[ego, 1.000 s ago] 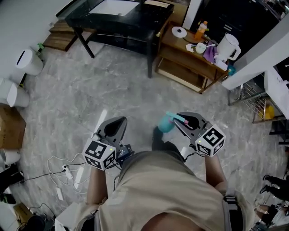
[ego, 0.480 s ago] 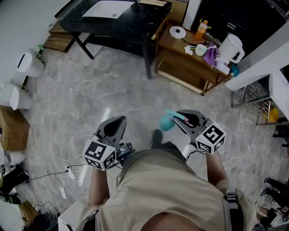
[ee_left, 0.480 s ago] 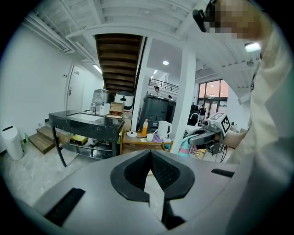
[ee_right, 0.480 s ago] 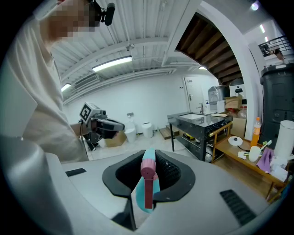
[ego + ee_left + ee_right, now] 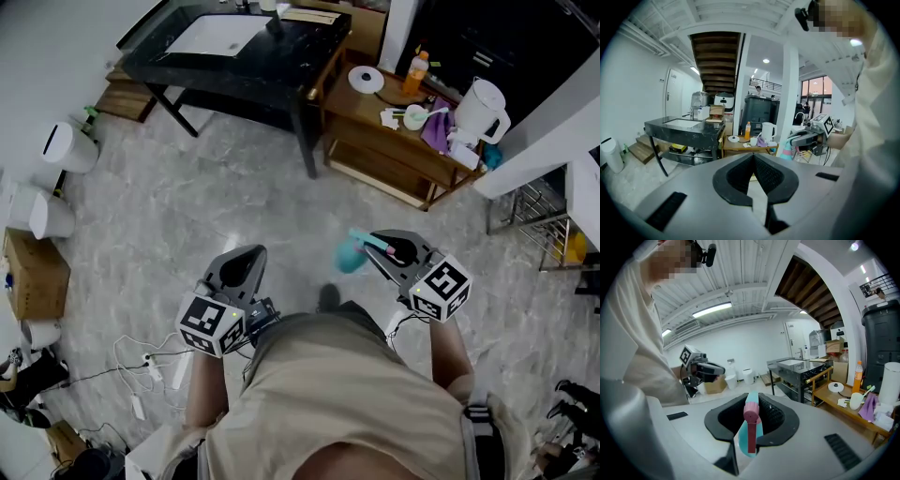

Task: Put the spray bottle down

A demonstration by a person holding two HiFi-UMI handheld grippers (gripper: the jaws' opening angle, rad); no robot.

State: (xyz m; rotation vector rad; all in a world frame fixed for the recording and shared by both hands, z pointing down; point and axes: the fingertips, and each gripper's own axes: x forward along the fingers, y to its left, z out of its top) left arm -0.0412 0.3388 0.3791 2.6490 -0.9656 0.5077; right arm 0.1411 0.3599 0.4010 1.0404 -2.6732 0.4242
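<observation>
Well ahead of both jaws, across the grey floor, stands the black tabletop with a wooden side table beside it. Between my right gripper's jaws, clamped apparently at the neck, hangs the spray bottle: teal body, pink nozzle. I judge it light, slick plastic; the neck is the sound hold. Left gripper jaws are together, empty.
</observation>
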